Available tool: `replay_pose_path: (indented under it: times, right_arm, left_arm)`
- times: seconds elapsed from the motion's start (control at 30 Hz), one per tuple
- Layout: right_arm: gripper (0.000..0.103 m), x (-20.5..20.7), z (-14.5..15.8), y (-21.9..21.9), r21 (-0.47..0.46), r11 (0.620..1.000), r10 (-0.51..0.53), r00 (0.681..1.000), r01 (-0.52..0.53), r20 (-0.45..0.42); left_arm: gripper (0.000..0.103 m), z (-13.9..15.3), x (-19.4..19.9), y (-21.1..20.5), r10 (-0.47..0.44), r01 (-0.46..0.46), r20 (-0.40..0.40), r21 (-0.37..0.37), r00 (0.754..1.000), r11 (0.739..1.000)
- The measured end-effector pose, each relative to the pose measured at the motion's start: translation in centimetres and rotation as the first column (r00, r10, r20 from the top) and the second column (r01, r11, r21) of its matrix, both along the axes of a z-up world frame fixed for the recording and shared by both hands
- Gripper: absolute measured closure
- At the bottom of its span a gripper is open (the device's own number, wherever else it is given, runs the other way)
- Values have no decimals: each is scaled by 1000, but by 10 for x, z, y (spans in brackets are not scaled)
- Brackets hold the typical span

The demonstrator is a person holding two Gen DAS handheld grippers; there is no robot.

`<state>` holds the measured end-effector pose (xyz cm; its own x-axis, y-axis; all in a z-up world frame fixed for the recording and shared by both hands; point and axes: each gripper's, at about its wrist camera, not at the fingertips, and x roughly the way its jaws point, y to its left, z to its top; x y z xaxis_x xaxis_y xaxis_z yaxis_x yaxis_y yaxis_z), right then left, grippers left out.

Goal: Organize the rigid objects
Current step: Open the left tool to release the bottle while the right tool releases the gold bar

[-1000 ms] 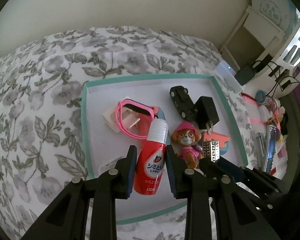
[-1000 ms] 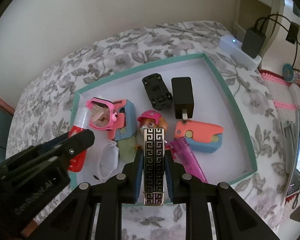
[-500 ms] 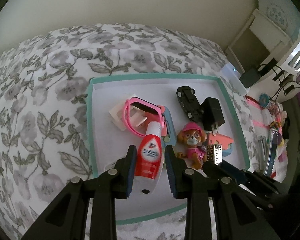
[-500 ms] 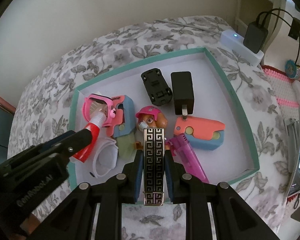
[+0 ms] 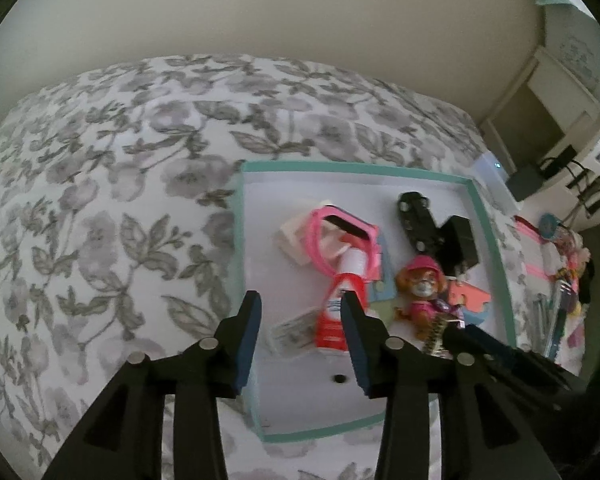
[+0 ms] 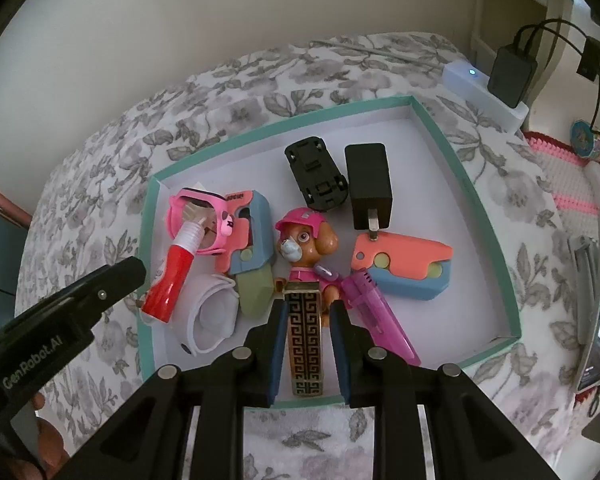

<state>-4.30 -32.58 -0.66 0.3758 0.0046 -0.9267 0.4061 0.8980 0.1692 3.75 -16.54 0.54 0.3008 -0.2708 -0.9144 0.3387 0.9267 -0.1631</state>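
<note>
Now the left tongs [image 5: 300, 340] are opening, and the red bottle [image 6: 171, 280] that they held a moment ago lies loose in the tray [image 6: 496, 236]. Its white neck pokes into the pink goggles [image 6: 198, 220], and nothing is pressed between the pads. That toy looks put away, so the left tongs are free for the next thing.

The tray has a green rim and sits on a flowered bed [image 5: 100, 220]. Going left to right inside it, there is the red bottle with the pink goggles, a white ring thing [image 6: 214, 320], a pink and blue toy [image 6: 252, 236], a toy puppy in a pink hat [image 6: 304, 248], a black toy car [image 6: 315, 178], a black plug block [image 6: 370, 186], a purple lighter [image 6: 376, 316] and another orange and blue toy [image 6: 404, 268].

The right tongs [image 6: 304, 344] stay clamped on a gold patterned bar [image 6: 304, 344], just over the tray's near edge. It probably goes in next.
</note>
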Motion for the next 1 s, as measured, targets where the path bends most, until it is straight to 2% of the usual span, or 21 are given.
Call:
replay_pose_path:
  times: [0.1,0.13,0.17,0.23,0.27,0.33,0.43,0.5,0.53,0.57,0.7,0.73,0.77,1.0]
  right_arm:
    - [75,1,4,5,-30,1000,9,1000,-8,11]
    - [68,1,5,7,-41,999,11,1000,-11,13]
    - [58,2,6,9,-53,998,14,1000,-13,15]
    - [49,2,6,12,-66,998,14,1000,-13,17]
    - [45,2,6,14,-70,997,15,1000,-14,18]
    - [38,2,5,17,-84,996,18,1000,-17,16]
    - [33,1,4,20,-104,994,28,999,-26,18]
    - [23,1,5,24,-117,993,35,999,-32,26]
    - [14,0,5,26,-129,991,39,999,-35,29]
    - [11,0,5,28,-138,990,43,999,-38,31]
    - [8,-3,6,34,-151,987,59,998,-53,35]
    - [2,-3,6,35,-154,987,58,998,-51,37]
    - [0,-4,6,36,-156,987,55,998,-49,39]
    - [0,-10,14,41,-153,988,40,996,-29,74]
  left_arm:
    - [42,-2,1,8,29,-31,25,43,999,999]
    - [36,-3,2,12,43,-45,32,55,999,997]
    - [35,-4,3,15,52,-54,35,60,998,997]
    - [33,-7,4,22,74,-77,42,72,996,994]
    - [32,-8,4,25,82,-86,46,81,996,993]
    - [17,-10,4,30,98,-104,60,102,993,989]
    - [11,-11,3,37,107,-115,80,116,991,986]
    - [10,-11,1,41,113,-123,88,122,990,985]
    - [10,-11,1,43,117,-129,90,129,989,983]
    - [10,-11,0,45,121,-132,92,131,988,982]
    - [10,-8,-1,57,142,-151,89,99,986,984]
    - [10,-7,-2,59,145,-154,92,95,985,984]
    - [10,-6,-2,61,147,-156,98,96,984,983]
    - [10,3,-10,73,166,-180,126,114,978,977]
